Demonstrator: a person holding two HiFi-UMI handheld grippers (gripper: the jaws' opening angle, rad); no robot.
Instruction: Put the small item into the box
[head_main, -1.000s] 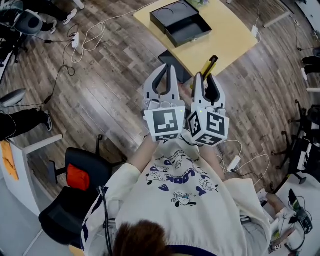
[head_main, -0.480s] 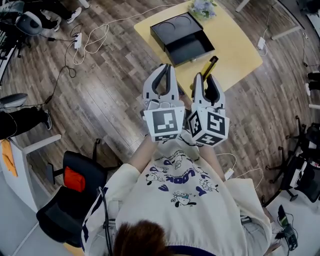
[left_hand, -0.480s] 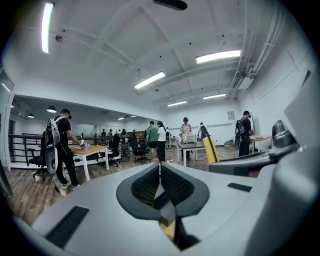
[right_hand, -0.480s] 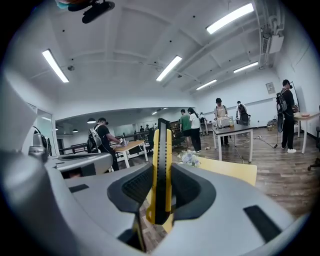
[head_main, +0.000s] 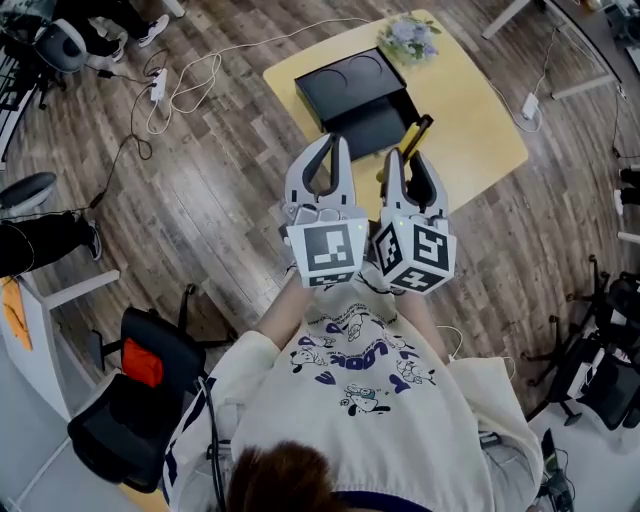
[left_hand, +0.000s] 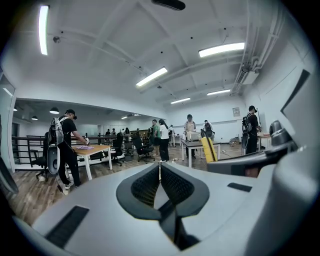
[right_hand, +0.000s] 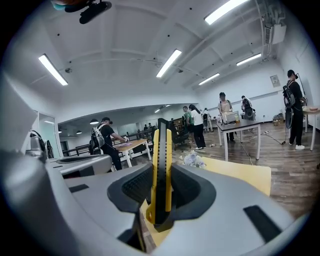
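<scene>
A yellow and black utility knife (head_main: 418, 132) (right_hand: 161, 170) stands upright between the jaws of my right gripper (head_main: 402, 158) (right_hand: 161, 172), which is shut on it. My left gripper (head_main: 335, 145) (left_hand: 160, 166) is beside it, jaws pressed together with nothing between them. Both are held at chest height over the near edge of a yellow table (head_main: 470, 110). On that table lies an open black box (head_main: 372, 122), with its lid (head_main: 345, 75) lying beside it, just beyond the gripper tips. In the right gripper view the table (right_hand: 240, 172) shows behind the knife.
A bunch of pale flowers (head_main: 408, 38) (right_hand: 192, 159) lies at the table's far corner. Cables (head_main: 190, 70) trail over the wooden floor to the left. A black chair with a red patch (head_main: 140, 385) stands behind me at the left. People (left_hand: 67, 145) work at other tables.
The table and box have drawn closer to the grippers and slid left in the head view. Both grippers keep the same pose, the right one still holding the knife.
</scene>
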